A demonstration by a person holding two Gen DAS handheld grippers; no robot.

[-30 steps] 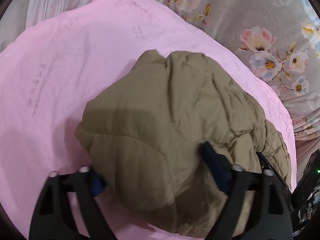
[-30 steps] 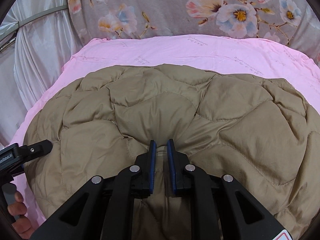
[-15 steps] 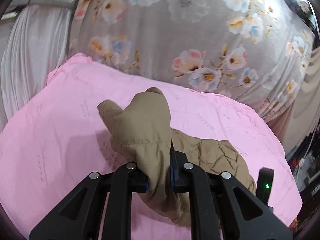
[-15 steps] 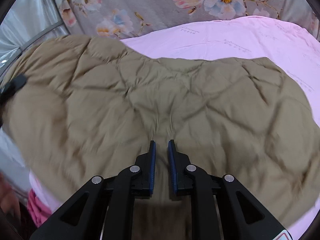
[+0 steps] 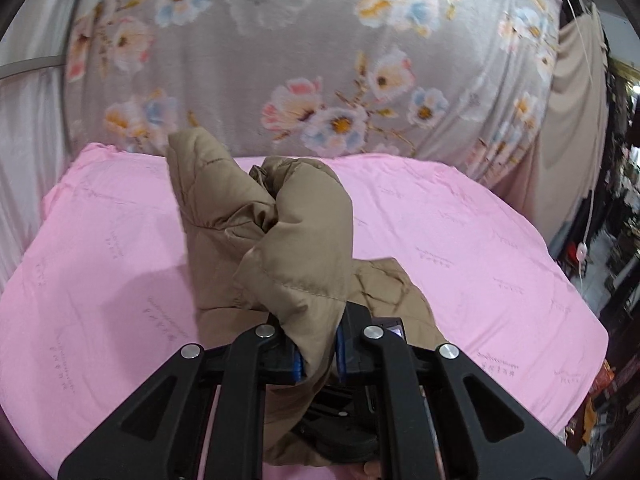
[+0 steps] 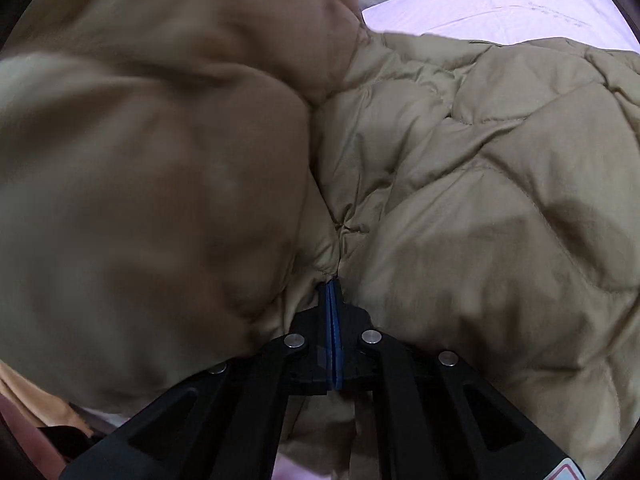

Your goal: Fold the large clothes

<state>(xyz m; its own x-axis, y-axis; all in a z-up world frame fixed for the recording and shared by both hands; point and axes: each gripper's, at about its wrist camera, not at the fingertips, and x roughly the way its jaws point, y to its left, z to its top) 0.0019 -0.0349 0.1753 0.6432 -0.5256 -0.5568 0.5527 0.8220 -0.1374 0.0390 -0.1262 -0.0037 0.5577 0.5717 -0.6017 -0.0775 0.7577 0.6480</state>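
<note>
Jacket [image 5: 280, 248], one only, a tan quilted puffer, is the garment being folded, and both grippers have hold of it over the pink sheet [image 5: 460, 248]. Nearest in the left wrist view, at 6 o'clock, the left gripper [image 5: 318, 354] is clamped on a thick bunched fold of the fabric, which fills the narrow gap between its blue pads. The pinched part stands up above the sheet toward 12 o'clock. I judge it is raised so that this side can be carried across the rest of the garment. Below and toward 5 o'clock the rest of the jacket trails down to the sheet.

In the right wrist view the right gripper [image 6: 331, 300] sits at 6 o'clock with its pads pressed almost together. Its jaws have just been closing, and only a thin pinch of fabric near a seam is caught at their tips. That hold looks meant to anchor the body of the jacket [image 6: 480, 168] while the other side swings over. A blurred mass of the same fabric fills 9 to 11 o'clock, and the quilted body lies flat from 1 to 4 o'clock.

Farther off, the one sheet covers the work surface. Beyond it, at 12 o'clock, hangs one grey floral cloth [image 5: 320, 48].
</note>
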